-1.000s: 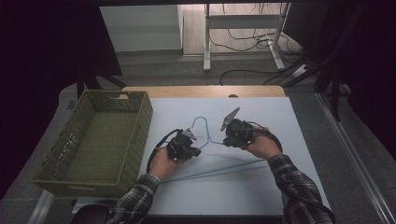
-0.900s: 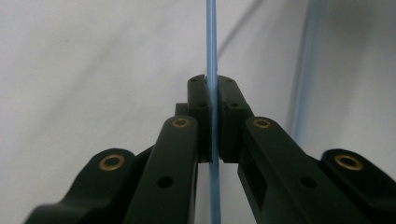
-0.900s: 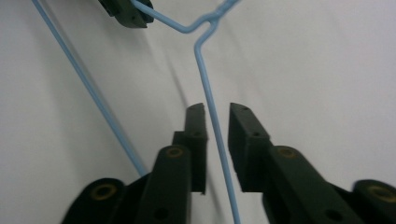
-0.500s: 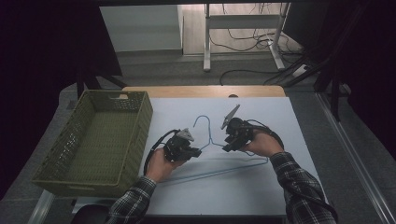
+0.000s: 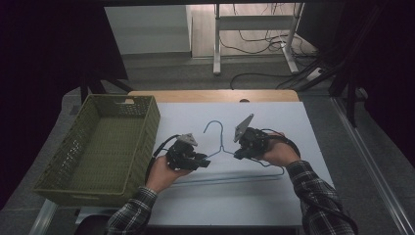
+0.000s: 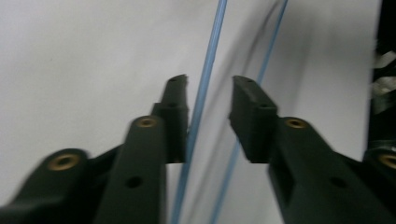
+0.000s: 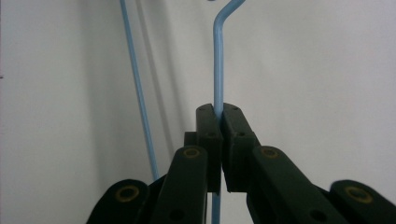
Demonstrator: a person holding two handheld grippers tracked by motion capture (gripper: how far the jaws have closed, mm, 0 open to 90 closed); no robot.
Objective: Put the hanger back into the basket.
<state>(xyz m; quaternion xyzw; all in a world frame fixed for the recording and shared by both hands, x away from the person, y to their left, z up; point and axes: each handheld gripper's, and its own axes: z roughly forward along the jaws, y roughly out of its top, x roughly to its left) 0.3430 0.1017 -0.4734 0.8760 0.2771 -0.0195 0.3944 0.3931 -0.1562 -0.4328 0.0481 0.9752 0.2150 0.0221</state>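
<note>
In the high view both forearms, in plaid sleeves, come in from six o'clock and angle toward the middle of the white-topped desk (image 5: 303,122), where a thin blue wire clothes hanger (image 5: 221,147) lies flat with its hook pointing to twelve o'clock. The left hand (image 5: 164,171) sits at about eight o'clock of the hanger's neck, carrying the left gripper (image 5: 206,162) with its tips aimed toward three o'clock along the hanger's left shoulder. The right hand (image 5: 276,152) rests at about three o'clock of the neck, and the right gripper (image 5: 237,155) points toward nine o'clock at the neck itself. An olive-green slatted plastic basket (image 5: 147,122) stands at nine o'clock of the hands, well apart from the hanger. The left gripper view (image 6: 209,100) shows what the high view cannot: its jaws have just been opening and stand narrowly apart, one wire of the hanger (image 6: 205,88) running between them close beside the left jaw, with a clear gap to the right jaw. The right gripper view (image 7: 218,112) shows its jaws closed tight on the hanger's straight neck (image 7: 218,60), which rises to twelve o'clock and bends into the hook, while a second wire slants off at eleven o'clock.
</note>
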